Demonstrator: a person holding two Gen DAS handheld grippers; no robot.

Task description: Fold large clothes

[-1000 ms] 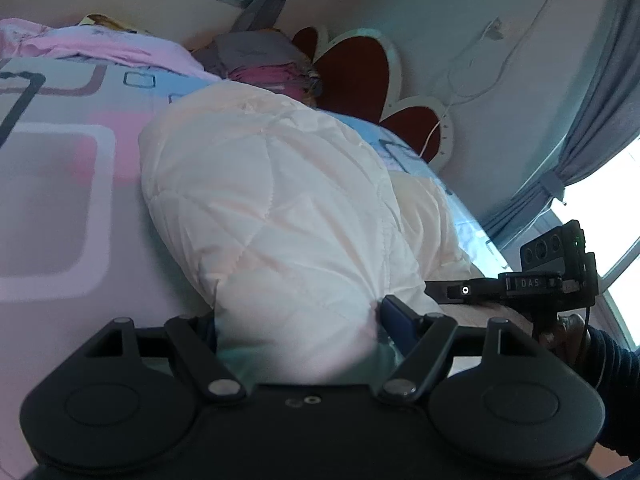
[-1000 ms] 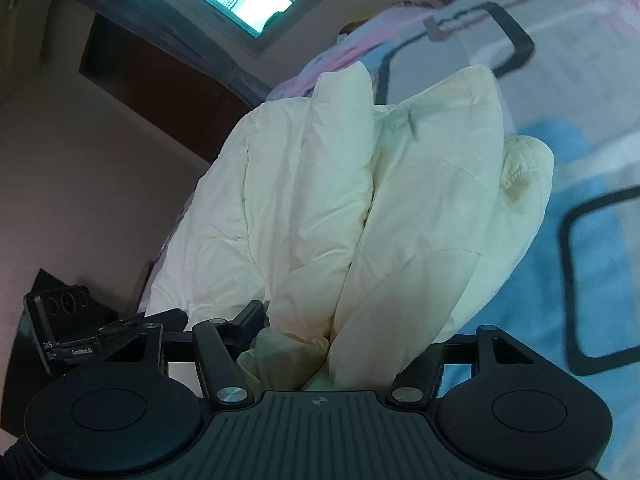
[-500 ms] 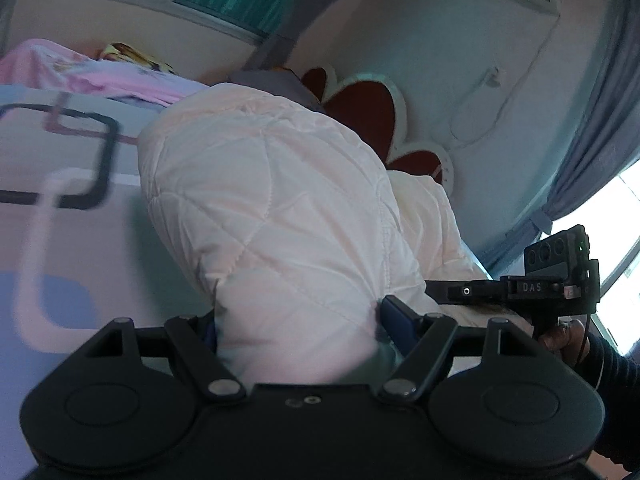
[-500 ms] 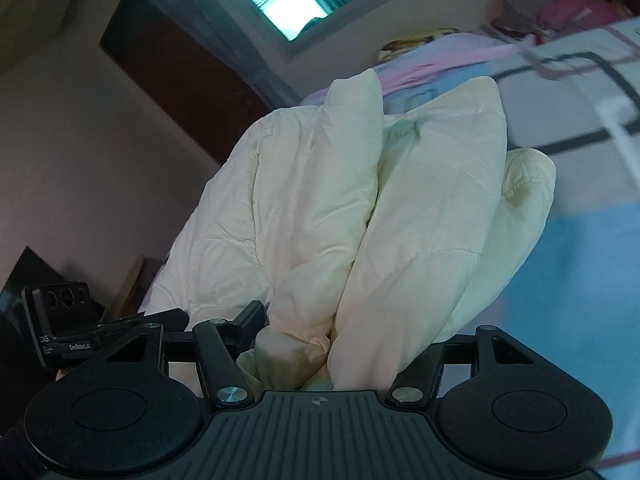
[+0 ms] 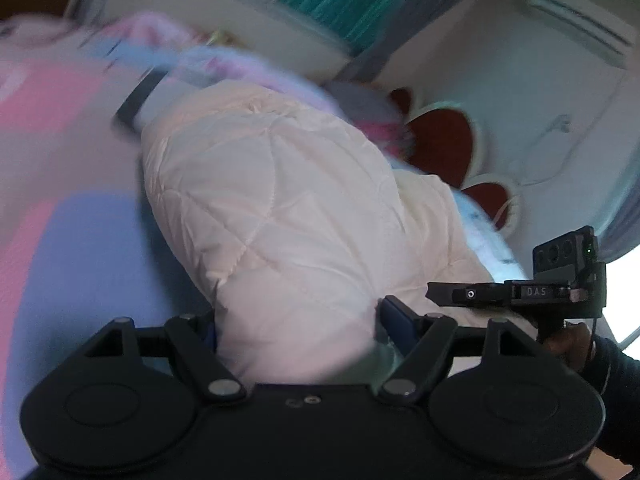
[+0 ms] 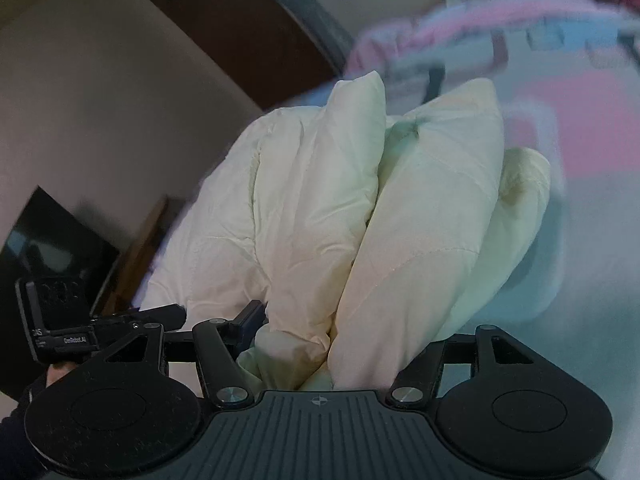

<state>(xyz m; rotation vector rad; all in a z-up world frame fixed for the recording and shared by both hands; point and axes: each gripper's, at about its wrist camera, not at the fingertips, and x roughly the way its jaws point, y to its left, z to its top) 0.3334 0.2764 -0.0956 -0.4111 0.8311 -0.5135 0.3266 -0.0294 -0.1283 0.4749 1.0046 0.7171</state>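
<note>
Jacket [image 5: 280,216] (a quilted cream one) is held bunched above the bed [image 5: 72,248], clamped by the left gripper [image 5: 296,320] and the right gripper [image 6: 332,340], fingers clenched on padding, probably for carrying a fold over.

Both wrist cameras look closely along their jaws, sharing the quilted jacket [image 5: 280,216] and bed [image 5: 72,248].

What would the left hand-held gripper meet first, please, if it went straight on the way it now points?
The left hand-held gripper is already shut on the cream quilted jacket, whose bulk fills the line ahead. Beyond it probably lies the bed sheet, though blur leaves depth unclear.
</note>
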